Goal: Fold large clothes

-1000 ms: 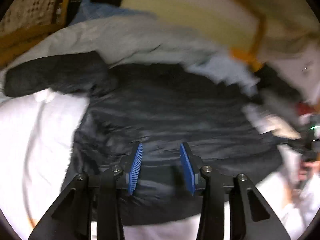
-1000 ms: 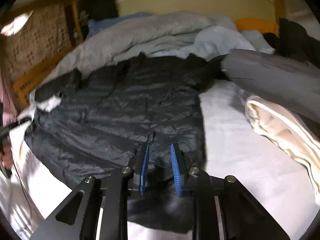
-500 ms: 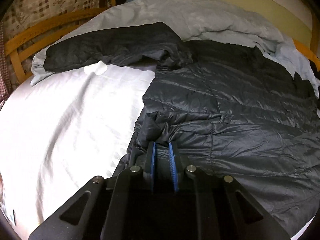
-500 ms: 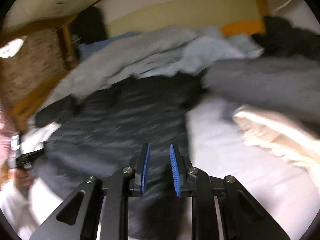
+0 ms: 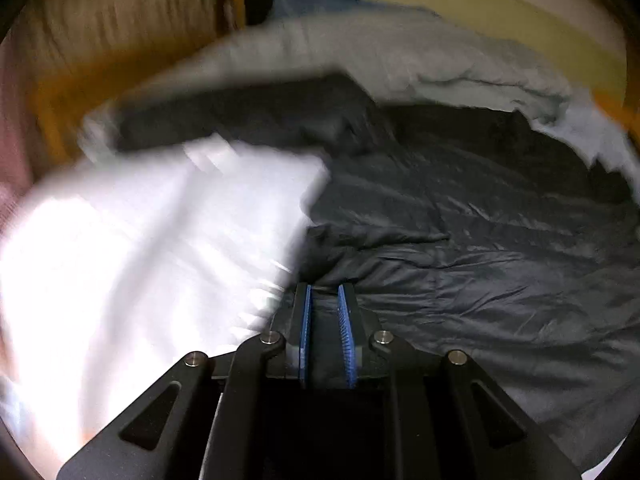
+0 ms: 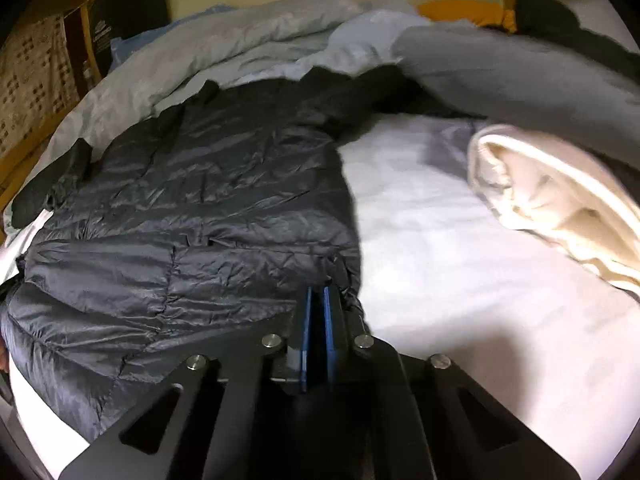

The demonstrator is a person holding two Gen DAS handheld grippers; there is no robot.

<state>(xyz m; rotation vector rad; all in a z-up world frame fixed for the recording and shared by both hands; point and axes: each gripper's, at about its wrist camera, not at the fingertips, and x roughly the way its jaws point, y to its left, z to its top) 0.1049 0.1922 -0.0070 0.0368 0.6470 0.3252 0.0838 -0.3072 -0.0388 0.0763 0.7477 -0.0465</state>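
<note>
A big dark puffy jacket (image 6: 192,216) lies on the white bed (image 6: 440,248). The left claw (image 5: 324,304) pinches its edge. The right claw (image 6: 316,300) has just been closing and now pinches the hem too.

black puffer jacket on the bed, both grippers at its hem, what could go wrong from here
1. The right gripper, whose jaws have just been closing, nips only the hem corner of the black puffer jacket; the slick shell could slip out on lifting.
2. The left gripper holds a bunched fold beside the white sheet; it might drag sheet along.
3. The cream blanket lies close on the right and could catch a swung fold.
</note>
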